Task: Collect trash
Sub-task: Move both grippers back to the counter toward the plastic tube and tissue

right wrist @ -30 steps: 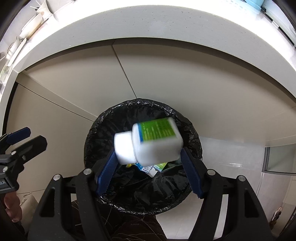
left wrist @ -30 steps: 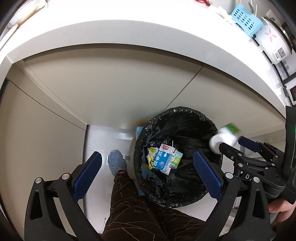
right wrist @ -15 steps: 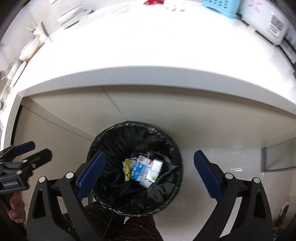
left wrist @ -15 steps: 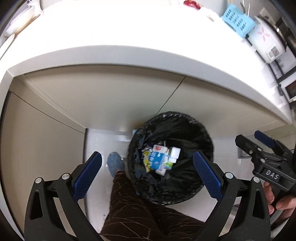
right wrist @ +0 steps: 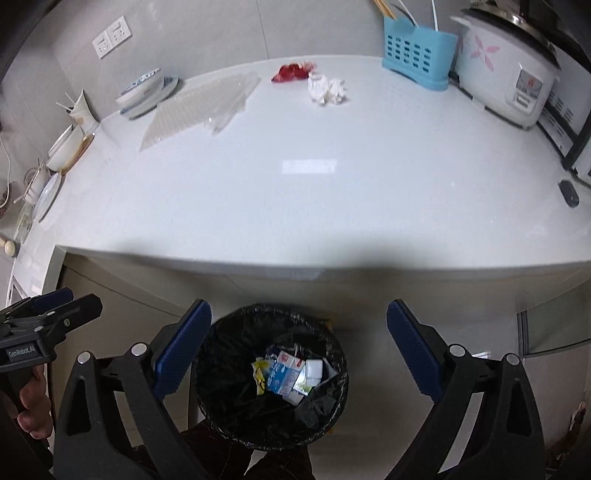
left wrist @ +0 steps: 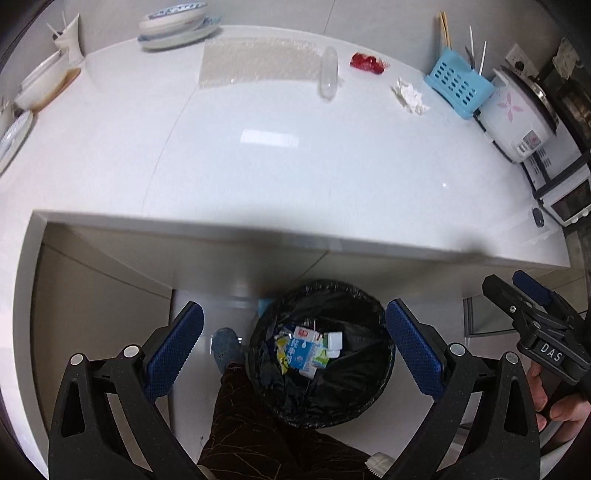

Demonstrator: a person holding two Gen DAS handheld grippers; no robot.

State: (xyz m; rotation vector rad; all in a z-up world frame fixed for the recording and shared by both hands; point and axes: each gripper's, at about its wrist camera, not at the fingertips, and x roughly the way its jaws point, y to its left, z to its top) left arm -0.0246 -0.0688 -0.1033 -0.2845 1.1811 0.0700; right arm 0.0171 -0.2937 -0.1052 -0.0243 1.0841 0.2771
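Observation:
A bin lined with a black bag [left wrist: 369, 387] [right wrist: 229, 406] stands on the floor under the counter edge. Inside lie a blue milk carton [left wrist: 301, 352] [right wrist: 282, 374], a white bottle [left wrist: 334, 341] [right wrist: 314, 369] and small wrappers. My left gripper [left wrist: 293, 306] and right gripper [right wrist: 299, 306] both hover high above the bin, open and empty. On the white counter [left wrist: 295, 166] lie a red wrapper [left wrist: 367, 62] [right wrist: 293, 72], a crumpled white tissue [left wrist: 410, 96] [right wrist: 328, 90], a clear plastic bottle [left wrist: 328, 72] and a bubble-wrap sheet [left wrist: 258, 62] [right wrist: 199, 107].
A blue utensil basket [left wrist: 458, 88] and a white rice cooker [left wrist: 517, 110] stand at the counter's far right. Stacked bowls and plates [left wrist: 173, 26] sit far left. A person's trouser leg and grey slipper [left wrist: 225, 347] are beside the bin.
The white bottle left the right gripper and dropped into the bin as the jaws spread wide. Both grippers then rose, bringing the countertop into view.

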